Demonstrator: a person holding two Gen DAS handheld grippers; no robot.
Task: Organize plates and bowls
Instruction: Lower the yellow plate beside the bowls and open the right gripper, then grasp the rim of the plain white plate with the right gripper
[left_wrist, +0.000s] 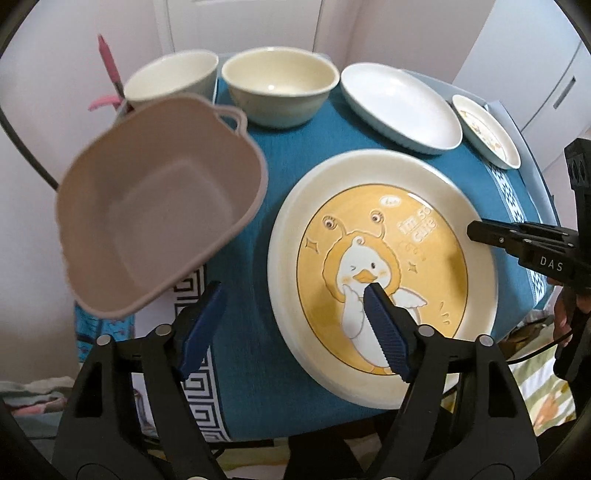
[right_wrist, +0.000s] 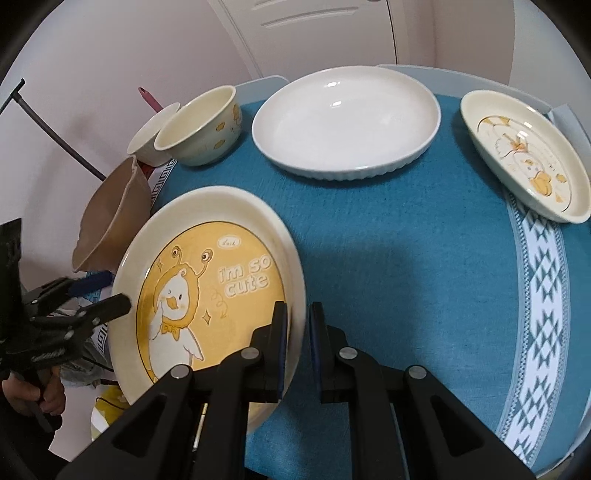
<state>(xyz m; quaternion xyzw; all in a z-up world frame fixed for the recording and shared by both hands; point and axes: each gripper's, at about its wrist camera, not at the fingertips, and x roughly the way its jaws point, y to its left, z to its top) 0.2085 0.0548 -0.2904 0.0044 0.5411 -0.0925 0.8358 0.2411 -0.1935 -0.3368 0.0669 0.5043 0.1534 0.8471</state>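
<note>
Right wrist view shows the right gripper (right_wrist: 298, 347) with its fingers closed down on the rim of the large cream plate with a yellow cartoon duck centre (right_wrist: 207, 291), gripping its near right edge; the plate is tilted, its left side raised off the counter with the blue woven cloth (right_wrist: 406, 236). Left wrist view shows the left gripper (left_wrist: 295, 317) with its blue-padded fingers (left_wrist: 384, 328) spread wide, holding nothing, one finger over the duck picture and the other over the cloth. Just left of the plate a pinkish-beige square plastic basin with small handles (left_wrist: 159, 229) sits tilted at the counter's left edge, blurred, close against the plate's left rim. Behind it stand a cream cup-shaped bowl (left_wrist: 173, 77) and a cream round bowl with yellow prints (right_wrist: 201, 125), side by side. Farther right lie a white oval ribbed baking dish (right_wrist: 347, 118) and, at the far right edge, a small cream plate with a duck print (right_wrist: 524, 155), well apart from the large plate.
</note>
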